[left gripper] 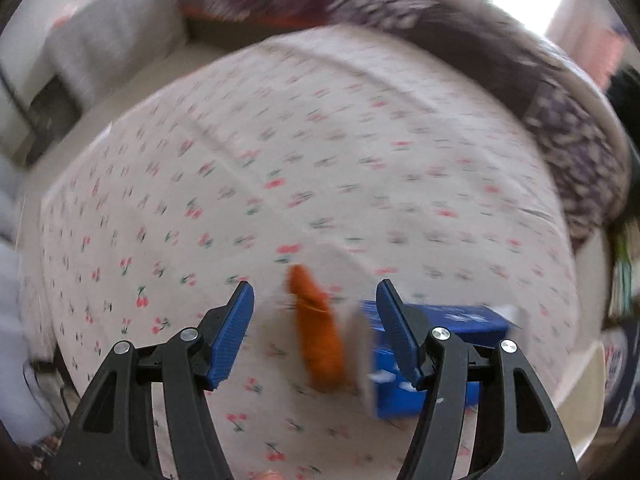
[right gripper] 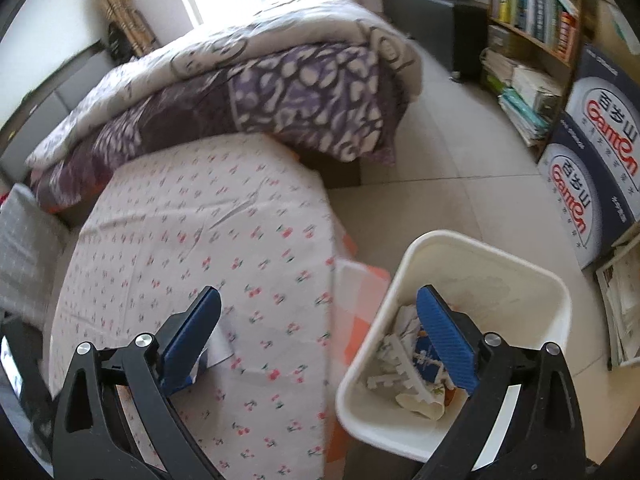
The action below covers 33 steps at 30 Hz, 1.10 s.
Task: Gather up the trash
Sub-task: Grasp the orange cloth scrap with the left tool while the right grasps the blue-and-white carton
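Note:
In the left wrist view my left gripper (left gripper: 315,292) is open above the cherry-print bed sheet (left gripper: 280,160). An orange wrapper (left gripper: 318,336) lies on the sheet between its fingers. A blue box (left gripper: 440,360) lies just right of it, partly behind the right finger. In the right wrist view my right gripper (right gripper: 319,300) is open and empty, over the bed's edge. A white trash bin (right gripper: 520,280) stands on the floor beside the bed and holds crumpled paper and wrappers (right gripper: 412,364). A white paper scrap (right gripper: 222,344) lies on the sheet by the left finger.
A folded purple-and-white quilt (right gripper: 280,92) lies at the far end of the bed. A bookshelf (right gripper: 536,12) and stacked Ganten cartons (right gripper: 592,160) stand at the right. A grey pillow (left gripper: 116,40) lies at the far left. The tiled floor (right gripper: 448,140) runs between bed and shelf.

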Available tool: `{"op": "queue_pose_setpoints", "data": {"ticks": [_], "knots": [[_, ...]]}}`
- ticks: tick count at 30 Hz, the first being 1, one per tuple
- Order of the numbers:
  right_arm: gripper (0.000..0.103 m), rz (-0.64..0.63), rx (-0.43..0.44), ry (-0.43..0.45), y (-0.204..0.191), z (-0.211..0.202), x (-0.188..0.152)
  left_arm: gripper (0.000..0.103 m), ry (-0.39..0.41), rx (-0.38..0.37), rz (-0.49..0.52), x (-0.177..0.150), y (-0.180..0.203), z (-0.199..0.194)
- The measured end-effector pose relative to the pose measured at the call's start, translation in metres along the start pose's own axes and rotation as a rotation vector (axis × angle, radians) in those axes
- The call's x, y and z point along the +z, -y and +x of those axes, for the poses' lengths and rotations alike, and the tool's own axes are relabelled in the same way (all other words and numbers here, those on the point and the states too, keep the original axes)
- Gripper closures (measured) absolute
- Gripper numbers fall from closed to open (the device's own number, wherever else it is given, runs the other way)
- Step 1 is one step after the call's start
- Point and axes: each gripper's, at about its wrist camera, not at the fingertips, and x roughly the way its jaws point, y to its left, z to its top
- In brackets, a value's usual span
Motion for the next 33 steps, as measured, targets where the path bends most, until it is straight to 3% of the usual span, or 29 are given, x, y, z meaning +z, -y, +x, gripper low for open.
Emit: {"op": "queue_pose_setpoints", "data": {"ticks": [3, 6, 10, 14, 15, 23, 30, 33], "knots": [[0.009, -0.008, 0.024, -0.035, -0.014, 0.007, -0.007, 0.040, -0.096, -0.002, -0.064, 0.000, -0.015, 0.025], [0.009, -0.001, 0.043, -0.060, -0.026, 0.012, -0.011, 0.040, -0.135, -0.020, -0.069, -0.004, -0.014, 0.035], [0.009, 0.023, 0.070, -0.101, -0.039, 0.020, -0.018, 0.047, -0.124, 0.002, 0.015, -0.010, -0.001, 0.033], [0.009, 0.078, 0.114, -0.179, -0.052, 0.033, -0.030, 0.074, -0.098, 0.045, 0.109, -0.017, 0.005, 0.027], [0.009, 0.090, 0.124, -0.198, -0.055, 0.036, -0.033, 0.076, -0.096, 0.044, 0.116, -0.018, 0.004, 0.026], [0.009, 0.139, 0.161, -0.282, -0.103, 0.056, -0.065, 0.080, -0.016, 0.029, 0.109, -0.010, -0.048, 0.004], [0.009, 0.245, 0.109, -0.324, -0.119, 0.091, -0.076, 0.080, 0.043, -0.002, 0.072, 0.001, -0.083, -0.018], [0.008, 0.222, 0.082, -0.301, -0.130, 0.098, -0.075, 0.080, 0.052, -0.013, 0.060, 0.003, -0.092, -0.024]]}}
